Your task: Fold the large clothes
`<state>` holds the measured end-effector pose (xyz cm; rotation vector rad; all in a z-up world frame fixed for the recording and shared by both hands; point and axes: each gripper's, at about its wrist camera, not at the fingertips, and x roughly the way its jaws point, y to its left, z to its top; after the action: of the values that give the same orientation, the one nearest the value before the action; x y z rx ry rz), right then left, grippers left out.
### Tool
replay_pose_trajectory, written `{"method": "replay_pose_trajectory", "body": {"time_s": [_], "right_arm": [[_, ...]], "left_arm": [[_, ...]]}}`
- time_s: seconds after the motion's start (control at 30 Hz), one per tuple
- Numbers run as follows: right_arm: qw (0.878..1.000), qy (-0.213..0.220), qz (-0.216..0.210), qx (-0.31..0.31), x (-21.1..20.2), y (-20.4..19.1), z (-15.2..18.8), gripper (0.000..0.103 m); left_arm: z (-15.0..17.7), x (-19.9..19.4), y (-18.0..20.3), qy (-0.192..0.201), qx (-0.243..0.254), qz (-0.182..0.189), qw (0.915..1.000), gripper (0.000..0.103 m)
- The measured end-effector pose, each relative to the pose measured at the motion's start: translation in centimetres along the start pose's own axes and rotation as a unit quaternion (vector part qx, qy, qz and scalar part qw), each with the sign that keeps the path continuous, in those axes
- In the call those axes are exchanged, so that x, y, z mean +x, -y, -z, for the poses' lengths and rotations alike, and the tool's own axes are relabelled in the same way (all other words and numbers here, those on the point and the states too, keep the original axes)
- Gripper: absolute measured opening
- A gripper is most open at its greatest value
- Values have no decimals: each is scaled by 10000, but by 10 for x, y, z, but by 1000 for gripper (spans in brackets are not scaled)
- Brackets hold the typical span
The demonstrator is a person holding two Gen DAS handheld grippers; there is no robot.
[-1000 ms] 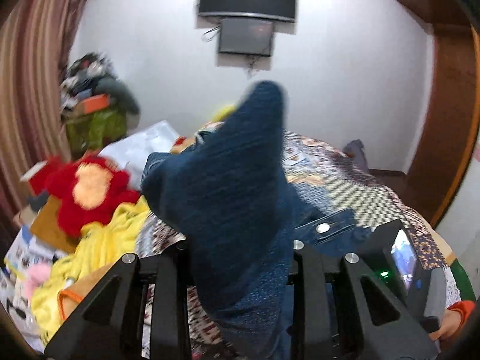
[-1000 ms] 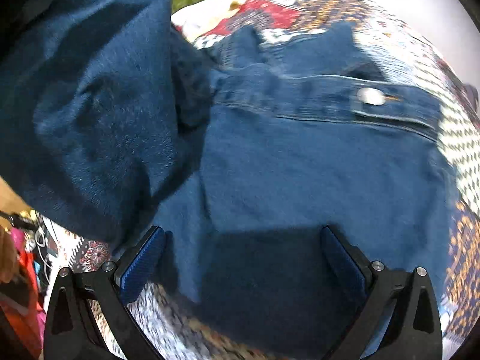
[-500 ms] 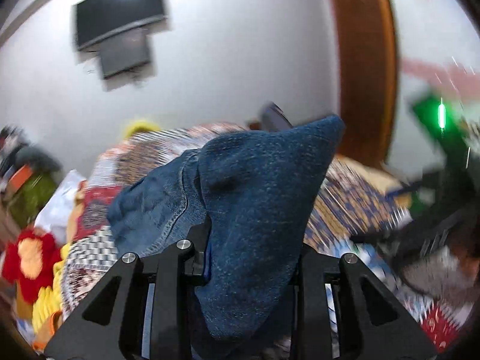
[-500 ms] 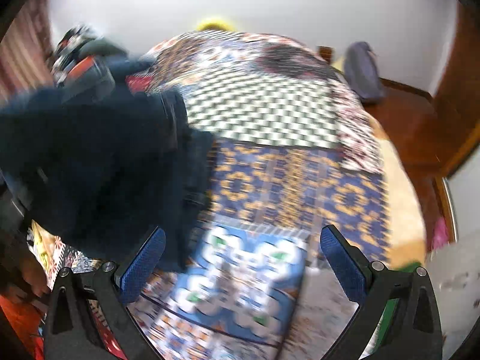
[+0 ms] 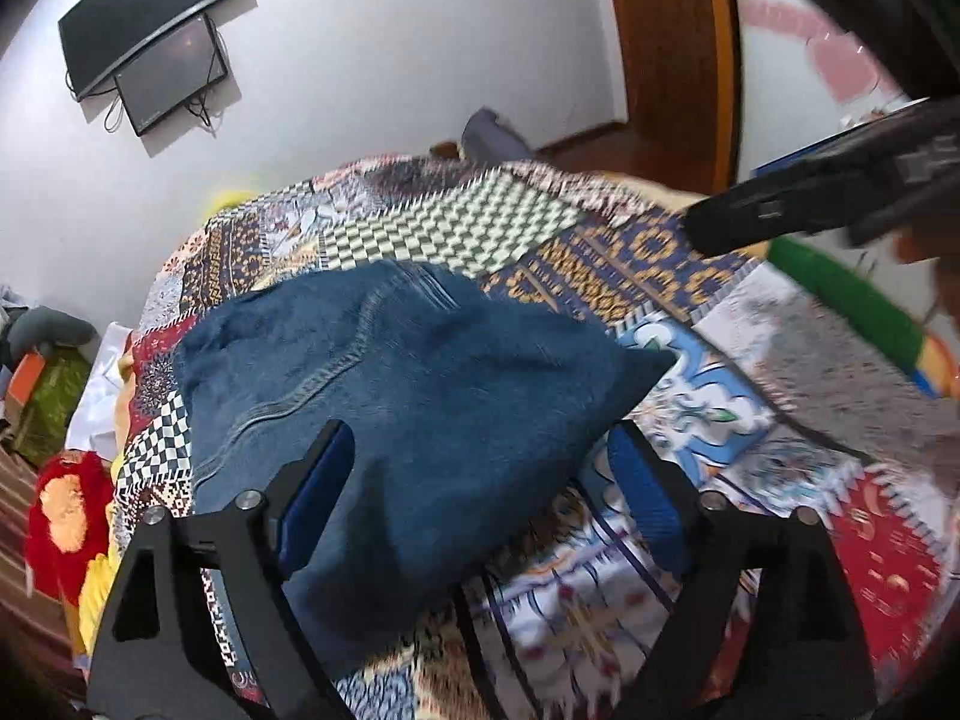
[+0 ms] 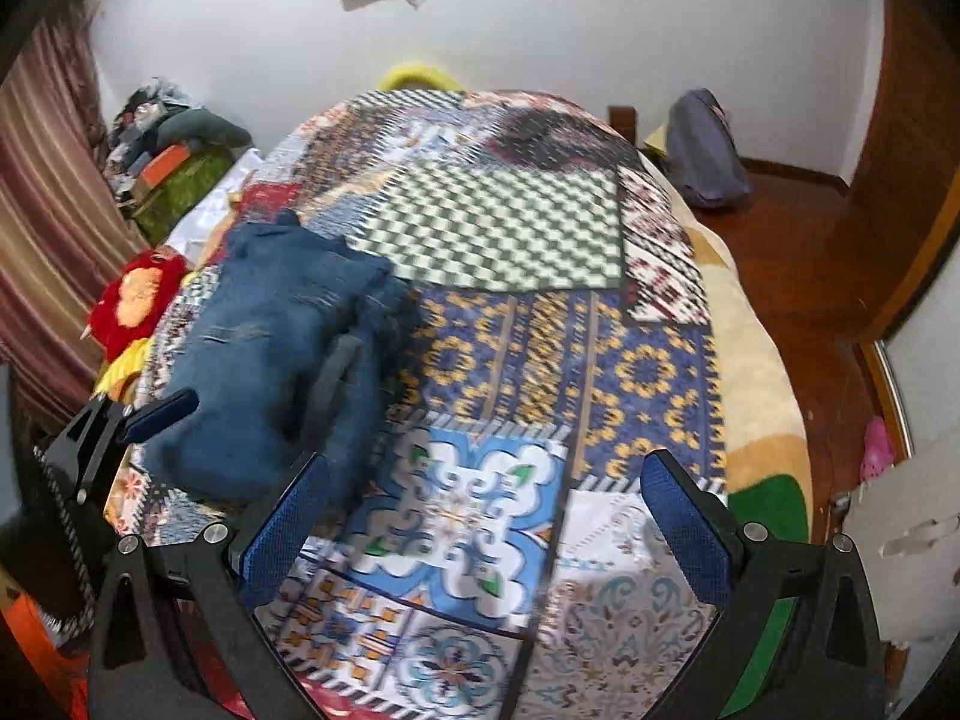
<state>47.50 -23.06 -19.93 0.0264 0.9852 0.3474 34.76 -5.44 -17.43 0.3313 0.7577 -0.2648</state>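
A pair of dark blue jeans (image 5: 396, 372) lies folded in a bundle on the patchwork bedspread (image 5: 690, 432). My left gripper (image 5: 480, 486) is open, its blue pads either side of the near end of the jeans, holding nothing. The jeans also show in the right wrist view (image 6: 282, 342), at the left of the bed. My right gripper (image 6: 486, 516) is open and empty above the bedspread (image 6: 576, 360), to the right of the jeans. The left gripper shows in the right wrist view (image 6: 150, 414) beside the jeans.
A red and orange plush toy (image 5: 60, 516) and yellow cloth lie at the bed's left edge. A cluttered pile (image 6: 168, 144) stands by the striped curtain. A grey bag (image 6: 702, 150) sits on the wooden floor at the right. A TV (image 5: 150, 36) hangs on the wall.
My left gripper, shut on the jeans before, has laid them on the bed and opened. My right gripper has drawn back from the denim and to the right, still open.
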Motion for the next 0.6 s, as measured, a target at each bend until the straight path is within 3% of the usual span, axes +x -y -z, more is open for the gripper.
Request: {"method": "replay_pose_trajectory", "body": {"time_s": [0.07, 0.17, 0.23, 0.4, 0.6], "right_arm": [[9998, 116, -60, -154, -5, -15, -3, 103], [9987, 238, -186, -401, -8, -38, -8, 103], [9973, 293, -360, -575, -8, -59, -12, 103], [9937, 168, -701, -857, 11, -100, -16, 103], [9924, -454, -714, -893, 62, -117, -10, 103]], "left_arm": [[2, -19, -8, 85, -69, -37, 9999, 88], [3, -40, -33, 242, -351, -190, 9989, 100], [8, -53, -59, 351, -674, -325, 9966, 101], [26, -55, -116, 209, -1286, -793, 9883, 101], [62, -23, -161, -403, -2316, -340, 9714, 101]]}}
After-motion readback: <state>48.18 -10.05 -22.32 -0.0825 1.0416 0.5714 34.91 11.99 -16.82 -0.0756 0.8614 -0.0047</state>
